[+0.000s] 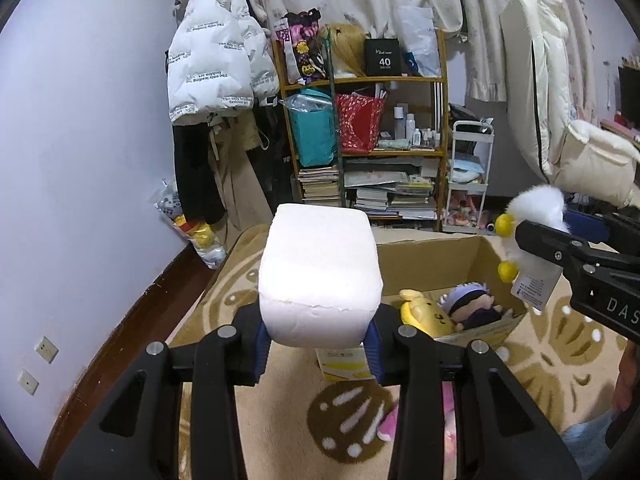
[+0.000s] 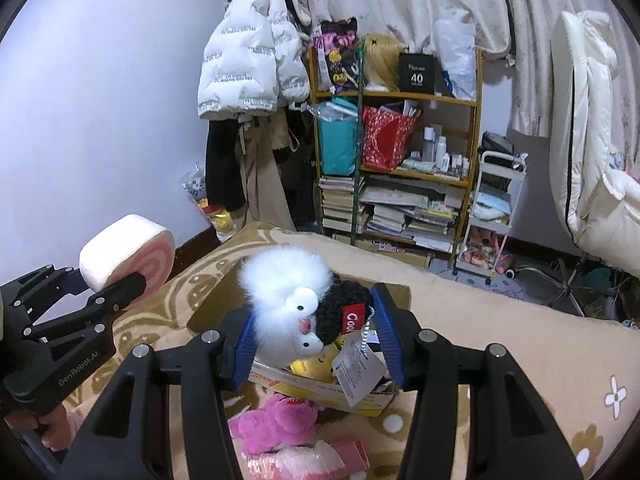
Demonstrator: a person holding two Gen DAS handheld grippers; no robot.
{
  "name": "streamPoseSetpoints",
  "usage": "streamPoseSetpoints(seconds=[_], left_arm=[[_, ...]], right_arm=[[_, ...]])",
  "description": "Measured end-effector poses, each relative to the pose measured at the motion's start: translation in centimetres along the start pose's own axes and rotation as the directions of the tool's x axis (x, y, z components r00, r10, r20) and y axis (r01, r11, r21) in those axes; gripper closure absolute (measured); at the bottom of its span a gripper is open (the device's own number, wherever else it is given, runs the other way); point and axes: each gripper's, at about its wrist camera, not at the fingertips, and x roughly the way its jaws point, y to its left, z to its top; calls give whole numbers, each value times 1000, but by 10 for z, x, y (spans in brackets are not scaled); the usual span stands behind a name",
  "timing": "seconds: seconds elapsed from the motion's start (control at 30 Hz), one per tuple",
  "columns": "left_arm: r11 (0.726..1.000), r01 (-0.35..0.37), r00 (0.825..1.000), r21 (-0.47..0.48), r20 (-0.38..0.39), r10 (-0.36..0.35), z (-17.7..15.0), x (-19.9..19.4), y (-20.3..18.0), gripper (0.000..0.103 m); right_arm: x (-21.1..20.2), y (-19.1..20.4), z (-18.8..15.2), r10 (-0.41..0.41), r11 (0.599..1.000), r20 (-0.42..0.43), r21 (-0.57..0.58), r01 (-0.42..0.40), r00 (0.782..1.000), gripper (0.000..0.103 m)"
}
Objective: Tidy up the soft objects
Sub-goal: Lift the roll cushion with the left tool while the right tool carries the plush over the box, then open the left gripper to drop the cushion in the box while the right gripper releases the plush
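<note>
left gripper [image 1: 319,340] clamped, jaws pressed on either side of a white cylindrical cushion [image 1: 319,276], lifted above the patterned beige blanket [image 1: 248,280] and just beside the near-left corner of the open cardboard box [image 1: 436,256]; seen from the right wrist view as a round roll with a pink swirl on its end face [image 2: 128,260], gripped at its rim by the left gripper [image 2: 100,292]. right gripper [image 2: 316,334] likewise closed, jaws squeezing a fluffy white plush bird [image 2: 288,296] with googly eyes, a black knit cap and a red label, a paper tag [image 2: 358,368] dangling below on a bead chain; held in the air over the box. from the left wrist view, same bird [image 1: 532,216] with yellow feet and hanging tag, held by the right gripper [image 1: 532,240] above the box's far-right edge. inside the box, a yellow plush [image 1: 424,314] and a dark-clothed doll with pale hair [image 1: 474,304], lying side by side, touching. on the blanket in front of the box, a pink plush [image 2: 276,424] and a pink wrapped packet [image 2: 316,458]. farther back, a wooden shelf [image 2: 472,136] crowded with books, bags and bottles, a white puffer jacket [image 2: 244,68] hanging to its left, a small white cart [image 2: 496,216] to its right.
</note>
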Motion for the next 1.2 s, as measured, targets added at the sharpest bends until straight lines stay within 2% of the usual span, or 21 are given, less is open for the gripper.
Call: streamPoseSetpoints(seconds=[0.23,0.37,0.77,0.9,0.97,1.0,1.07,1.2], left_arm=[[1000,23,999,9,-30,-23,1,35,-8,65],[1000,6,999,28,-49,-5,0,53,-14,65],[998,71,987,4,-143,-69,-14,90,-25,61],[998,70,985,3,-160,-69,-18,94,-28,56],[999,45,988,4,-150,-44,-19,94,-29,46],[1000,23,991,5,-132,-22,-20,93,-30,44],[1000,10,994,6,-110,-9,-21,90,-31,32],[1000,2,994,4,-111,-2,-21,86,-29,24]], right_arm=[[37,-3,-7,15,1000,-54,11,-14,998,47],[50,-6,-13,9,999,-71,31,-7,997,47],[80,-19,-27,23,998,-139,63,-14,990,46],[83,-21,-32,24,998,-152,64,-14,988,45],[84,-22,-35,26,997,-161,77,-14,987,43],[85,-24,-35,19,997,-164,83,-6,986,38],[84,-27,-37,24,996,-161,93,-9,987,36],[81,-29,-38,20,996,-174,94,-4,984,24]])
